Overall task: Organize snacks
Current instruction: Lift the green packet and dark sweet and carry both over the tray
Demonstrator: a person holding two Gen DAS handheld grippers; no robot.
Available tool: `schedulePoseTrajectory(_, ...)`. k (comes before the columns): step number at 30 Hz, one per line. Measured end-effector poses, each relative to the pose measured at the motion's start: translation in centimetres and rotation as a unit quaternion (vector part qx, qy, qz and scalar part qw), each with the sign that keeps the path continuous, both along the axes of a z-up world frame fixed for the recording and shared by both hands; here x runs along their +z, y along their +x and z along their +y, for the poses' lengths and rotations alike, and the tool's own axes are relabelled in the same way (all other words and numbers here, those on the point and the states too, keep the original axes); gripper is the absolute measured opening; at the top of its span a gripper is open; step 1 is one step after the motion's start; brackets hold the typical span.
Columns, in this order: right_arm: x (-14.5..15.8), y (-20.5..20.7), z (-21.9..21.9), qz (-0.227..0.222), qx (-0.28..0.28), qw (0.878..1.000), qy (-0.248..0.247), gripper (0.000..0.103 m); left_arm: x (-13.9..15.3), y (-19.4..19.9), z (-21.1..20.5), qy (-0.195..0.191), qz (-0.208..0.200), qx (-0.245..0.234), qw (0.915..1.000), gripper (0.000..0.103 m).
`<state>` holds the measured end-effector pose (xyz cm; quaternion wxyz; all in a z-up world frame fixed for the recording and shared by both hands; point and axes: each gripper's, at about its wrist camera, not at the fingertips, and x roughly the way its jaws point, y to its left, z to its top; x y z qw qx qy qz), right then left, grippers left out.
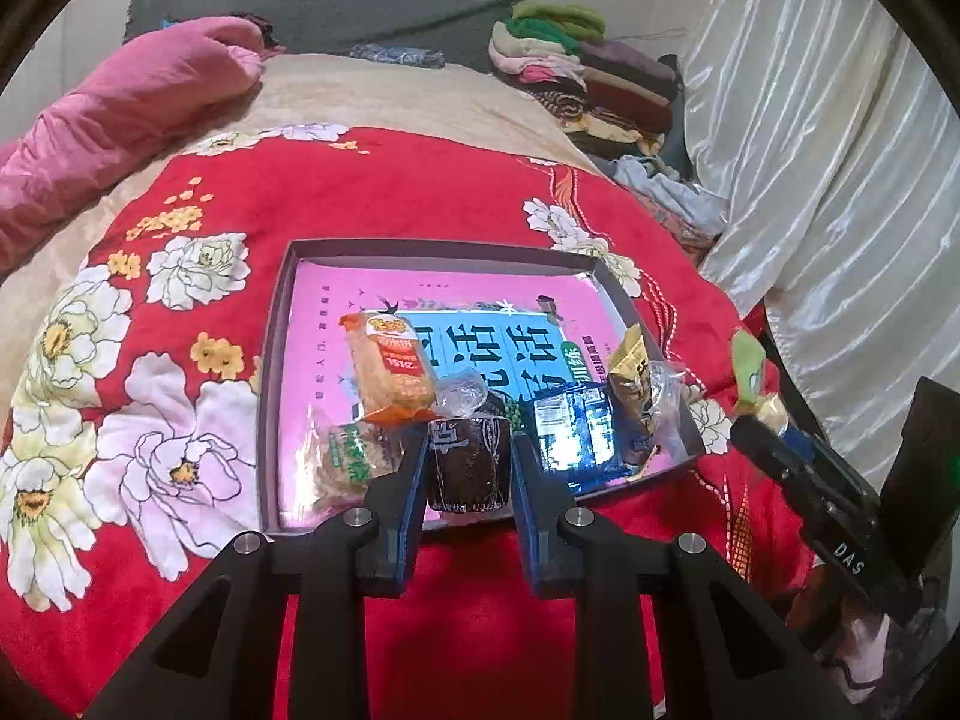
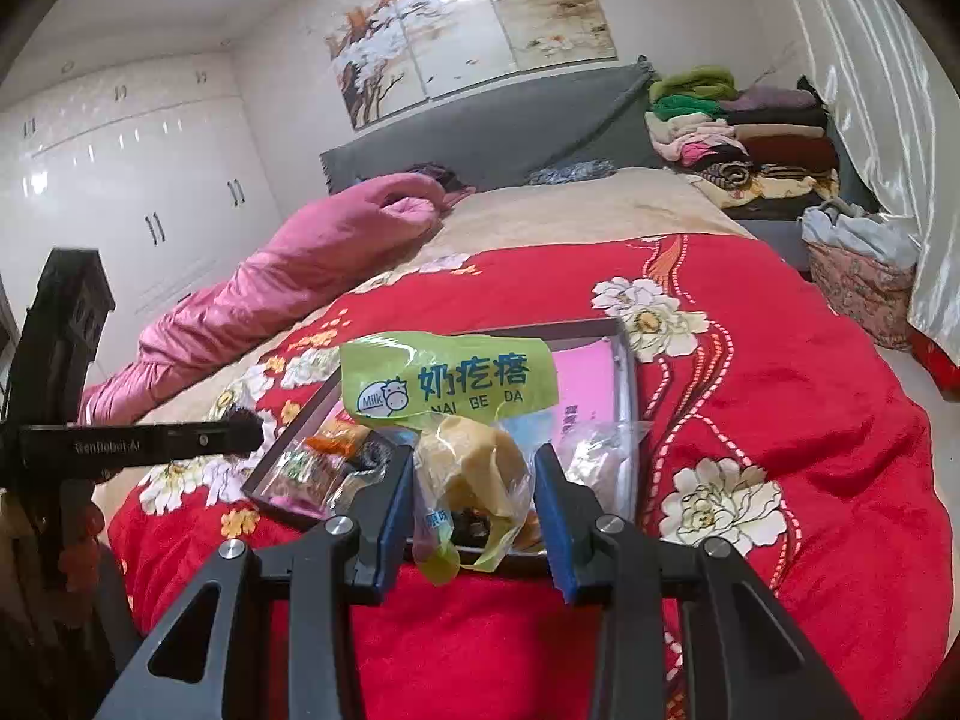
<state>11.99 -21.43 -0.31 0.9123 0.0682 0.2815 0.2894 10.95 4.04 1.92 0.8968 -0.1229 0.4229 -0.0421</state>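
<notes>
On a red floral bedspread [image 1: 336, 192], our left gripper [image 1: 469, 450] clamps a dark brown wrapped cake [image 1: 469, 462] over the near edge of the shallow pink-lined cardboard tray [image 1: 420, 252] of snacks; our right gripper [image 2: 474, 468] pinches a green-topped clear bag of yellow milk candy [image 2: 456, 396] above that tray's near rim.

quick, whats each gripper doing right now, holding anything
left gripper: closed on a dark brown snack pack
right gripper: closed on a green-topped snack bag
</notes>
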Motion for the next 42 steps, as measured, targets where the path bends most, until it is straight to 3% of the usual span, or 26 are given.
schedulePoseTrajectory(8, 0.2, 1.0, -0.6, -0.008, -0.017, 1.0, 0.001, 0.039, -0.4, 0.9, -0.4, 0.006, 0.003, -0.001, 1.0, 0.027)
schedulePoseTrajectory(42, -2.4, 3.8, 0.5, 0.041, -0.033, 0.998, -0.028, 0.039, -4.5, 3.1, 0.0, 0.007, 0.046, 0.006, 0.9989, 0.027)
